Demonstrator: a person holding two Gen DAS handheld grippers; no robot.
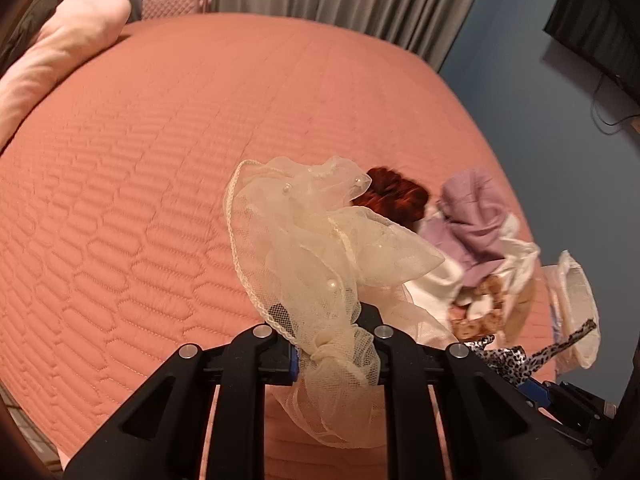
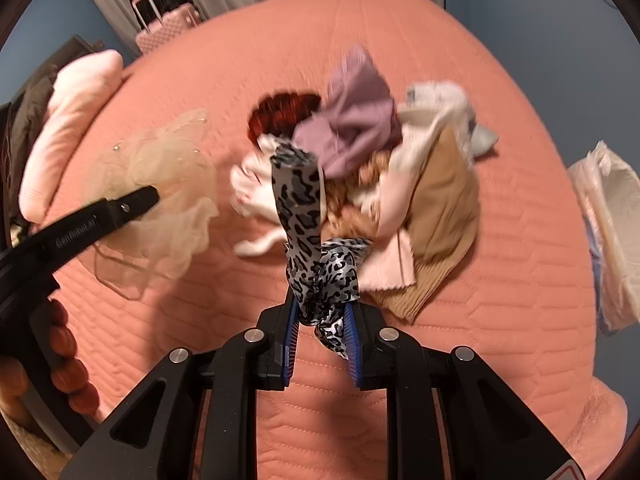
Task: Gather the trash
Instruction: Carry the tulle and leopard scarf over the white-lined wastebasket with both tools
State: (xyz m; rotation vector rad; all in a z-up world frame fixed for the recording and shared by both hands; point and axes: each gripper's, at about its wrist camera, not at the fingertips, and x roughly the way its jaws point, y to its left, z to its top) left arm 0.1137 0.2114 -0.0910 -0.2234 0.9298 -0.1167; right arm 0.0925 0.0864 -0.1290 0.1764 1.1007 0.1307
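- The left gripper (image 1: pixel 334 344) is clenched on a bunched neck of the cream tulle piece (image 1: pixel 320 240); the sheer, pearl-dotted fabric fans upward and forward from the pinch, clear of the bedspread, which suggests it is gripped at a gathered knot so the loose netting comes away in one go.
- The right gripper (image 2: pixel 322 312) grasps the leopard-print ribbon (image 2: pixel 316 256) at its knotted middle between the blue pads; one tail stands up in front of the pile and a short tail dangles below the jaws. Holding it at the knot probably keeps the slippery satin from sliding out.
- Seen from the right wrist, the left gripper's black finger lies across the tulle, off to the left and apart from the heap, so each hand has taken a separate item.
- Just beyond both grippers sits the pile of scraps (image 2: pixel 400 168) on the coral quilted bedspread (image 1: pixel 160 160): lilac cloth on top, a tan ribbed piece, white and pale pink bits, and a dark red scrunchie-like item (image 2: pixel 284 114) at the back. These look like the rest of what is to be collected.
- A crumpled whitish bag (image 2: pixel 612 216) lies at the bed's right edge, likely the place for the trash.
- Further off are a pink pillow (image 1: pixel 64 60), a pink suitcase (image 1: pixel 176 4) and grey curtains.
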